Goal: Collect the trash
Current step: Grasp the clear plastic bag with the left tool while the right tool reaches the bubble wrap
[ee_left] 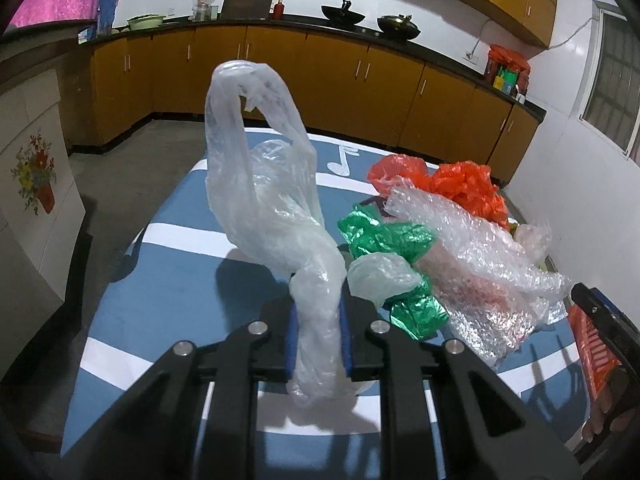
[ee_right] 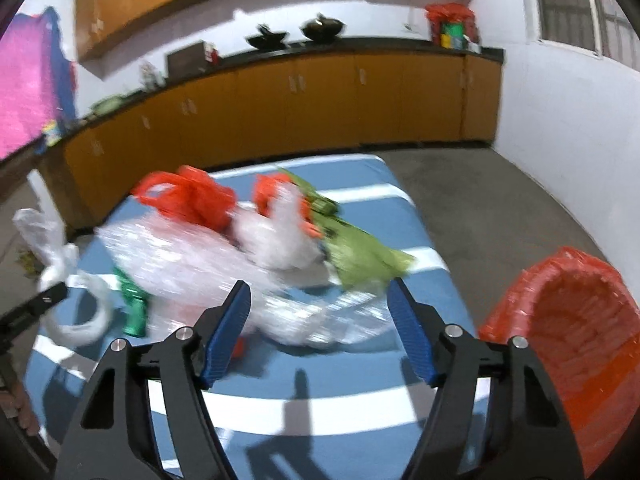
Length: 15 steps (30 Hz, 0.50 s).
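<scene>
My left gripper is shut on a clear plastic bag and holds it up above the blue striped table. The same bag shows at the left of the right wrist view. To its right lies a trash pile: green foil, bubble wrap and an orange bag. My right gripper is open and empty, above the table in front of the bubble wrap, the orange bag and a green wrapper. An orange basket stands at the right.
Wooden cabinets under a black counter with woks run along the far wall. A white cabinet with a flower picture stands at the left. A grey floor lies around the table. The right gripper shows at the right edge.
</scene>
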Each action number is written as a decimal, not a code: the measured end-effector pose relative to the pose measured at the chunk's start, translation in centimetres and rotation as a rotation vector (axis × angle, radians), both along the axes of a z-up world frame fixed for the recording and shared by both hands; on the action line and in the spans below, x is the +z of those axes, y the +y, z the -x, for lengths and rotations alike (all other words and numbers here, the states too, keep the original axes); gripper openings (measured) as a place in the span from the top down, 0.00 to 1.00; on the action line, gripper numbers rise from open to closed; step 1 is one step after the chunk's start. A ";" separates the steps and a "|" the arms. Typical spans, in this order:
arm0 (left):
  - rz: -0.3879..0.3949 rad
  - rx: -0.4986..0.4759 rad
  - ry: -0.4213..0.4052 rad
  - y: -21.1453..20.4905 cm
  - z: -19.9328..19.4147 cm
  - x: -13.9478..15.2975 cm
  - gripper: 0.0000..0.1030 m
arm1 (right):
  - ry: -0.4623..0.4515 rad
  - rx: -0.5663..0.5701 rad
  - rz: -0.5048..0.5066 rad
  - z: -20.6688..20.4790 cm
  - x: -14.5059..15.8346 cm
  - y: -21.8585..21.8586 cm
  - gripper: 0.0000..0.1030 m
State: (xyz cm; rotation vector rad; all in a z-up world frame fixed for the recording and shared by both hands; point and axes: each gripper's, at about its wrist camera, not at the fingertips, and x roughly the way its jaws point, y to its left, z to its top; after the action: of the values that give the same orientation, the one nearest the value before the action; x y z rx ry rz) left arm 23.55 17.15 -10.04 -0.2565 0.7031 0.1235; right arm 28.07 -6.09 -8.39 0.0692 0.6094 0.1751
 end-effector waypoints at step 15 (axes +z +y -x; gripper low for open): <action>0.000 0.010 -0.034 0.1 0.3 1.1 0.82 | 0.000 0.233 0.068 -0.7 0.0 5.9 0.35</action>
State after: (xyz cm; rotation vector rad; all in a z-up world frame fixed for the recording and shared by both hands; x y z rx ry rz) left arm 23.22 17.22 -8.97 -0.2619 0.6687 0.1278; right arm 28.73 -0.15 -8.35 -0.0674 0.6226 0.3796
